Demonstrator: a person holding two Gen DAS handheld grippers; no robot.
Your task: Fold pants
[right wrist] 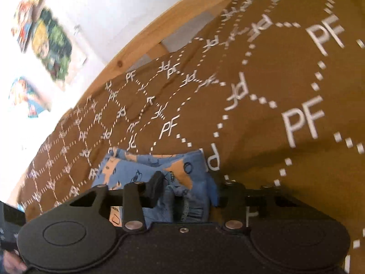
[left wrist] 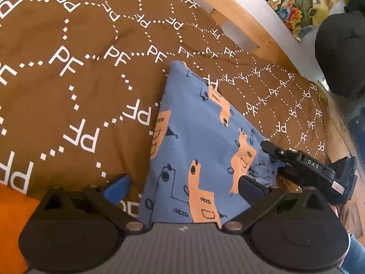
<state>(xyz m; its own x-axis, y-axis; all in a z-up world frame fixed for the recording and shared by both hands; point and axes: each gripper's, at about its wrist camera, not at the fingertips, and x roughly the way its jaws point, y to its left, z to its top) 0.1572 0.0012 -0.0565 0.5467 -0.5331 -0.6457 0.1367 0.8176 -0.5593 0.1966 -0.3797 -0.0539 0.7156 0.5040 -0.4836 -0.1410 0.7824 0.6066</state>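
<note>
Gripping the blue printed pants [left wrist: 200, 137] waistband, our right gripper [right wrist: 182, 189] is clamped; we spread the left gripper [left wrist: 182, 182] wide, and should pull evenly.

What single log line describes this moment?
pants: folded, on brown bedspread | left tool: open over pants | right tool: gripping waistband

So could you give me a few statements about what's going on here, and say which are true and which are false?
1. The pants are blue with orange patches. True.
2. They lie on a plain white sheet. False: a brown blanket printed with PF letters.
3. The left gripper is clamped on the fabric. False: its jaws stand open.
4. The right gripper grips bunched fabric at the pants' edge. True.
5. A wooden bed frame borders the blanket. True.
</note>
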